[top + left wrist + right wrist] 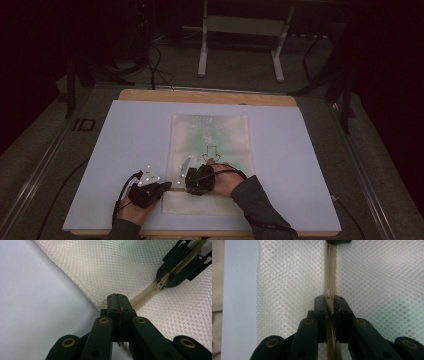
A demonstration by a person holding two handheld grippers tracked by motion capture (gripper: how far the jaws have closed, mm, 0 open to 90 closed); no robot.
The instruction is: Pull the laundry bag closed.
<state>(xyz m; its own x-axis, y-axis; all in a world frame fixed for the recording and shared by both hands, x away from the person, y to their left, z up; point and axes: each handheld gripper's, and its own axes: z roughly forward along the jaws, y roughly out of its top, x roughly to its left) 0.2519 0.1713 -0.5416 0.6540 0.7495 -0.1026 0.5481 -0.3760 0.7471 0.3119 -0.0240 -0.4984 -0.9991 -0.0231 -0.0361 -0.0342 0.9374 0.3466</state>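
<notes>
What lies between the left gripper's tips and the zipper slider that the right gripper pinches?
A short stretch of beige zipper track on the mesh bag, nothing else; the left gripper view shows it running from the left gripper to the slider.

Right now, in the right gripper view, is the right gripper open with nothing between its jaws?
No: the right gripper is shut on the zipper pull of the mesh bag.

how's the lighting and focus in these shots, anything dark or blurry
High view: dim, room behind nearly black, white board brightest, mesh bag soft. Left gripper view: mesh sharp, near tongs slightly blurred, board glares pale. Right gripper view: zipper pull crisp, bottom edge dark and soft.
</notes>
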